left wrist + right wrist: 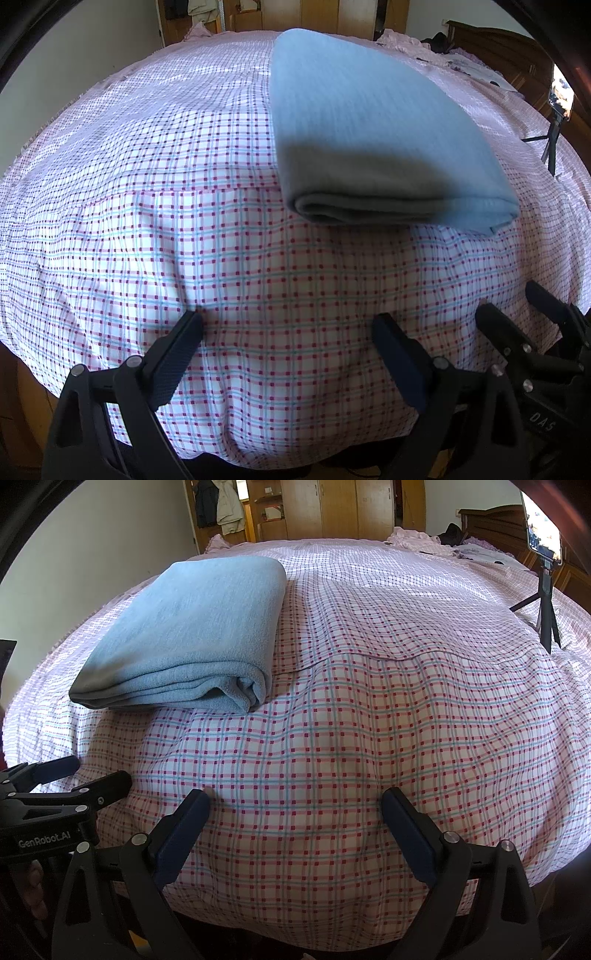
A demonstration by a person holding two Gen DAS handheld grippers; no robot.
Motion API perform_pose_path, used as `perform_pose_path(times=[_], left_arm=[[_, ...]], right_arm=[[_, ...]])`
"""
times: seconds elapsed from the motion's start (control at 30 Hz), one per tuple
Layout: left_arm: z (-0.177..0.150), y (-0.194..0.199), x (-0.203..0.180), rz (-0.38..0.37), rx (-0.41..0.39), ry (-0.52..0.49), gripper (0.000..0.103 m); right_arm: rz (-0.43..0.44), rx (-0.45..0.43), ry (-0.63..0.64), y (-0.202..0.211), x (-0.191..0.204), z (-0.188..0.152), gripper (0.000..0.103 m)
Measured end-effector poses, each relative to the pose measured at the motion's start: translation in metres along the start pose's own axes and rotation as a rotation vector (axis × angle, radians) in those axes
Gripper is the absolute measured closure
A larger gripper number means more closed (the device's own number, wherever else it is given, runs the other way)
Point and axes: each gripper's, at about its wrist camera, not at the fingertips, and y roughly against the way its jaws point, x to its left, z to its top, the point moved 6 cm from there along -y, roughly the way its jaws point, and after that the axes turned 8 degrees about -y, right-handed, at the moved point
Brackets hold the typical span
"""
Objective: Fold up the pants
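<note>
Left wrist view: light-blue fleece pants [369,122], folded into a compact rectangle on pink checked bed [184,221]. Left gripper [288,328], right gripper [295,805]: fingers released, empty, clear; fold likely complete.

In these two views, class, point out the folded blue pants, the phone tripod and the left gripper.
folded blue pants [192,627]: right wrist view, top face.
phone tripod [546,602]: right wrist view, legs.
left gripper [288,330]: left wrist view, between fingertips.

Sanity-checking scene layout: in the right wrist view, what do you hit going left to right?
Left gripper at the left edge → folded blue pants → right gripper, open over the checked bedspread → phone on a tripod at the far right.
</note>
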Motion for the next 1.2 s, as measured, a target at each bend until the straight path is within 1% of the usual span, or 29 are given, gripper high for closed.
perform_pose_path(times=[1.2], left_arm=[[-0.0016,-0.002,0.0036,-0.002,0.003,-0.003,0.008]], right_arm=[[-0.001,-0.001,-0.001,0.0,0.0,-0.0001,0.012]])
